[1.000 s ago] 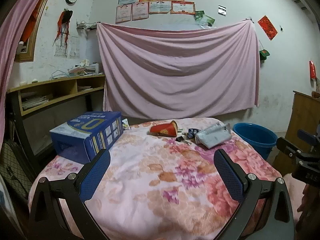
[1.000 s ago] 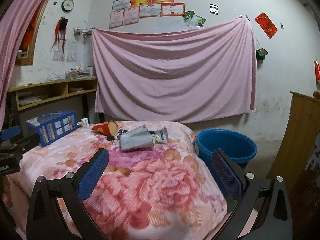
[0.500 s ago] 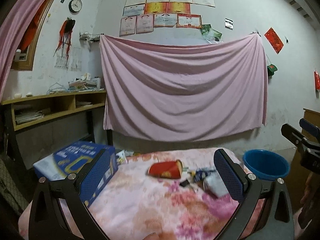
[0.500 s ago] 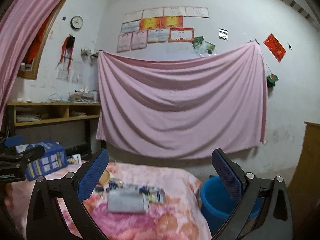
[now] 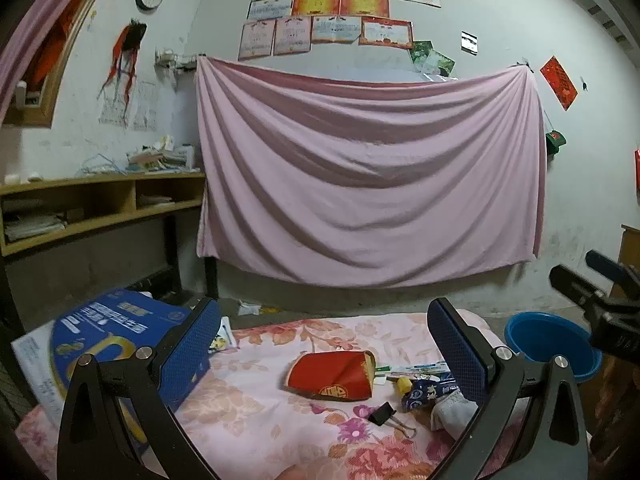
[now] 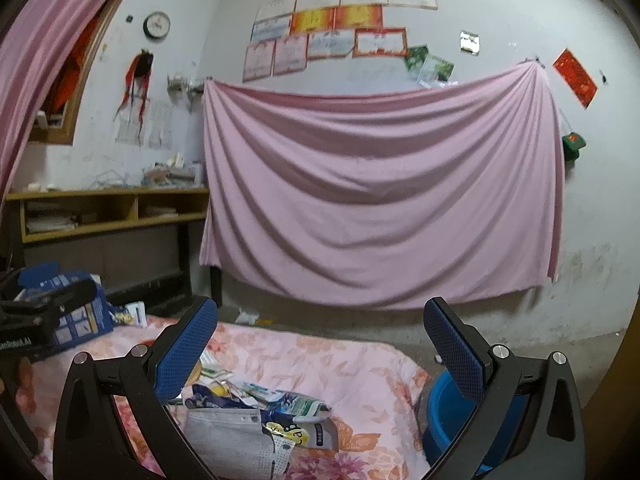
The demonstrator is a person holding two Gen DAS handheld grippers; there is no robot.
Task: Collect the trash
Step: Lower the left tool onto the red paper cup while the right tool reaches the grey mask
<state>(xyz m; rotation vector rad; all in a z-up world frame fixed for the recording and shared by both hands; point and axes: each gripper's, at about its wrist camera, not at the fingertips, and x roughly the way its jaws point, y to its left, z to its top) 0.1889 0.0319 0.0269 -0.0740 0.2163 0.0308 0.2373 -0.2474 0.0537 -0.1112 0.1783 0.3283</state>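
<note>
Trash lies on a floral-covered table [image 5: 280, 412]: a flattened red packet [image 5: 330, 376], a black binder clip [image 5: 386, 414], small blue wrappers [image 5: 426, 394] and a grey face mask [image 6: 228, 436] beside crumpled wrappers [image 6: 296, 408]. My left gripper [image 5: 326, 344] hangs open above the red packet, holding nothing. My right gripper [image 6: 320, 344] is open over the mask and wrappers, also holding nothing. A blue plastic basin [image 5: 552, 344] stands on the floor right of the table, also seen as the basin [image 6: 444, 420] in the right wrist view.
A large blue carton [image 5: 108, 332] sits on the table's left side. A pink sheet [image 5: 368, 176] hangs on the back wall, wooden shelves [image 5: 100, 204] stand at left, and a wooden cabinet [image 5: 630, 240] at right.
Both grippers have dropped lower and moved forward toward the trash pile; the table now fills less of each view and the trash sits closer between the fingers.
</note>
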